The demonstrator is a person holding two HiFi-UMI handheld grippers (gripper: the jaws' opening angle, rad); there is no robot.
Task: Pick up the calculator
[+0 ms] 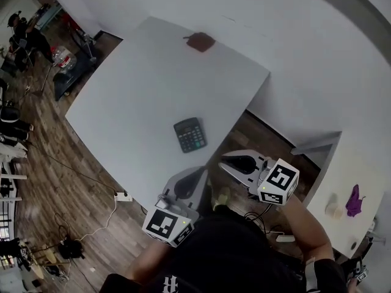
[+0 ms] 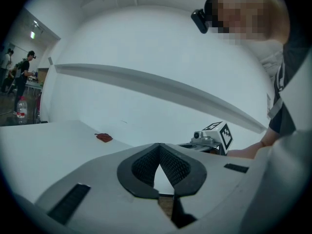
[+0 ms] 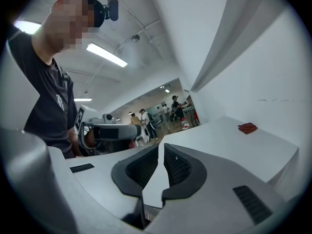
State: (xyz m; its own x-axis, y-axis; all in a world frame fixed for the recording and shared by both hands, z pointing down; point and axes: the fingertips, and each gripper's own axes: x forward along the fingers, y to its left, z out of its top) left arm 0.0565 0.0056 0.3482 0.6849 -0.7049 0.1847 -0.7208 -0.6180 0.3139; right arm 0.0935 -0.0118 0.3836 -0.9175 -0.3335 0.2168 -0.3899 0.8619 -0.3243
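Observation:
A dark calculator [image 1: 190, 134] lies flat near the front edge of the white table [image 1: 140, 96]; only the head view shows it. My left gripper [image 1: 199, 172] hovers just off the table's front edge, below the calculator, shut and empty. My right gripper [image 1: 223, 162] is a little to the right of it, at the table's edge, also shut with nothing held. In the left gripper view the jaw tips [image 2: 159, 146] meet over the tabletop, and the right gripper [image 2: 213, 136] shows beside them. The right gripper view shows its tips [image 3: 161, 149] together and the left gripper [image 3: 110, 129] to their left.
A small reddish-brown thing [image 1: 200, 41] lies at the table's far edge by the white wall. A second white table [image 1: 342, 182] at the right carries a purple item [image 1: 354, 200]. A power strip [image 1: 122, 196] and cables lie on the wood floor; people stand far left.

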